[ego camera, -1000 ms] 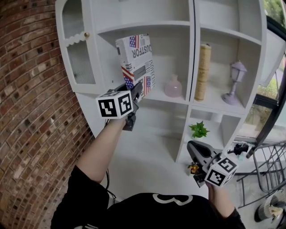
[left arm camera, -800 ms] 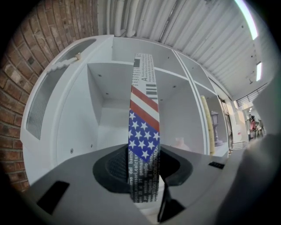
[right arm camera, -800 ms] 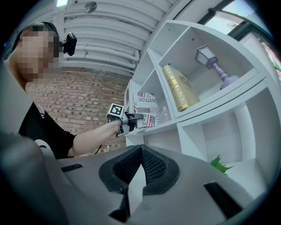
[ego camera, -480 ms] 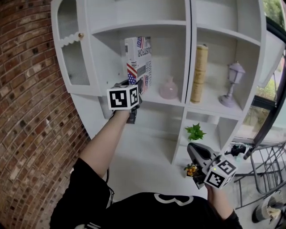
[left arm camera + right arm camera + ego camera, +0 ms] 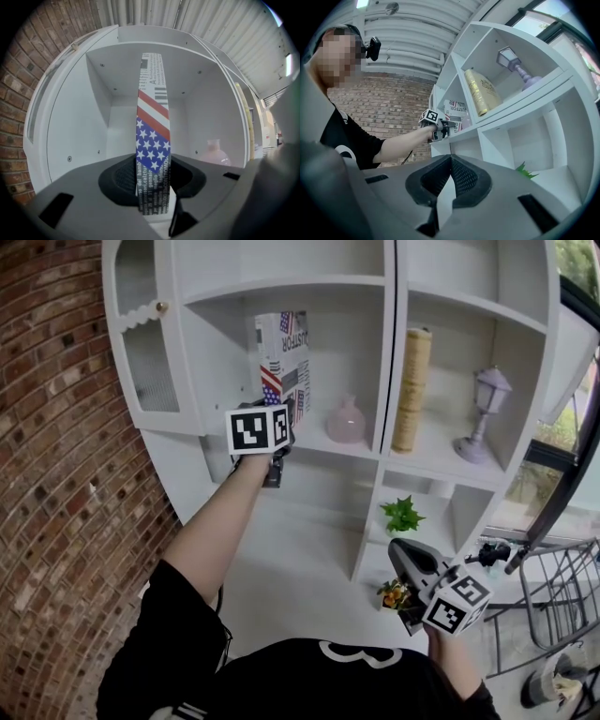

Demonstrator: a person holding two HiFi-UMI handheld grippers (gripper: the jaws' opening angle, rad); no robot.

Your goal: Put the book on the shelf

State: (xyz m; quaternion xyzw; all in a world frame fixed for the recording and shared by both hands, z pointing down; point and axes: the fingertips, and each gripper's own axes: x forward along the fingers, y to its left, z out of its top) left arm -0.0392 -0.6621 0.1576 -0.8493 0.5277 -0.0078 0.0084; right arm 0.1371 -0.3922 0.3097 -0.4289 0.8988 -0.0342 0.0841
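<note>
The book [image 5: 281, 352], white with a stars-and-stripes cover, stands upright inside the white shelf [image 5: 309, 284] compartment, left of a pink vase [image 5: 346, 421]. My left gripper [image 5: 281, 413] reaches level into that compartment and is shut on the book's lower edge. Its jaws have just been opening a little, with the book [image 5: 153, 140] still between the pads of the left gripper [image 5: 152, 187]. The gripper hides the book's bottom, so I cannot tell whether it rests on the board. My right gripper [image 5: 401, 559] hangs low at the right, shut and empty, with pads meeting [image 5: 449, 187].
A gold book [image 5: 411, 390] and a purple lamp [image 5: 481, 413] stand in the compartment to the right. A green plant [image 5: 401, 515] sits one level lower, a small flower pot [image 5: 394, 594] near the floor. A brick wall [image 5: 56, 474] runs along the left.
The left gripper has carried the book from in front of the shelf into the compartment, and the book went from tilted to upright. The right gripper has barely shifted.
</note>
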